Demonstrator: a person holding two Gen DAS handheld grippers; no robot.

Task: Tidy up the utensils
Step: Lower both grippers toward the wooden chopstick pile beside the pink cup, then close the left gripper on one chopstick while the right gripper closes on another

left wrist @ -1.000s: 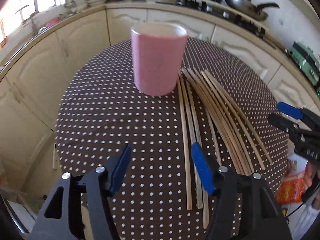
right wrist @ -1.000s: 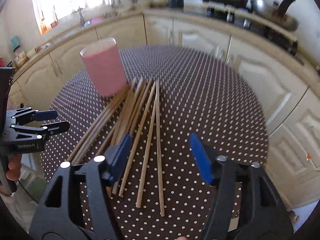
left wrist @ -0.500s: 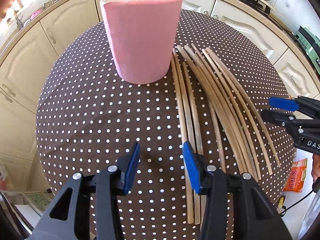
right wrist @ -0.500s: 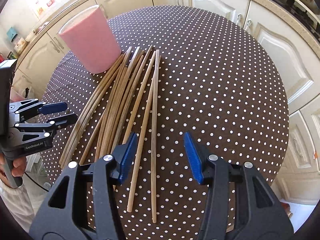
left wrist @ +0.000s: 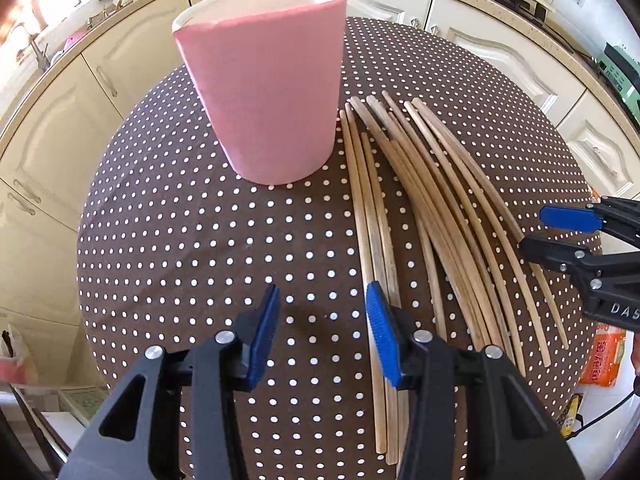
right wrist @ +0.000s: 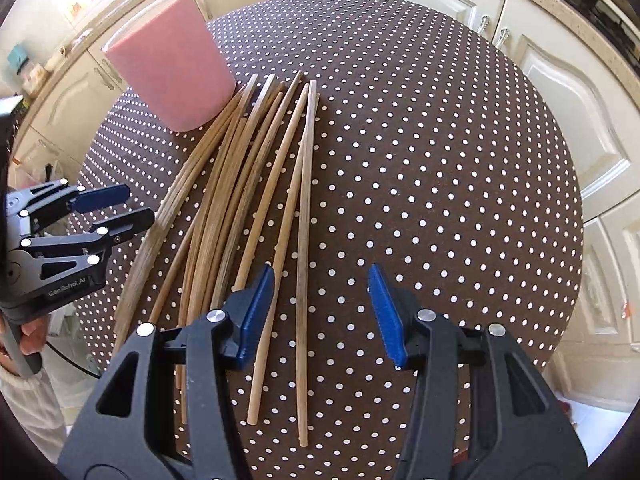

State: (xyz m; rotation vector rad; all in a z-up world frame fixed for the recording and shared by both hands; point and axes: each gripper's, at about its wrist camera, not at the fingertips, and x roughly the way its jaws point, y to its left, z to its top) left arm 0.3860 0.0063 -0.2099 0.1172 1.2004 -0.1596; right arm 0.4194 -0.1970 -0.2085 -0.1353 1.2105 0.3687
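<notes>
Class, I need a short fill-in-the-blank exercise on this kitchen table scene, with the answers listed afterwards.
1. The tall pink cup stands ____ on the brown polka-dot tablecloth.
2. The wooden chopsticks lie on the table, not ____ the cup.
3. The left gripper and the right gripper are both ____.

Answers: upright; inside; open

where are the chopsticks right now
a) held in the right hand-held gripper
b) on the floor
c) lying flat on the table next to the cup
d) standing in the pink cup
c: the chopsticks lie loose on the dotted table beside the pink cup, and both hand-held grippers, left and right, are open and hold nothing.
</notes>
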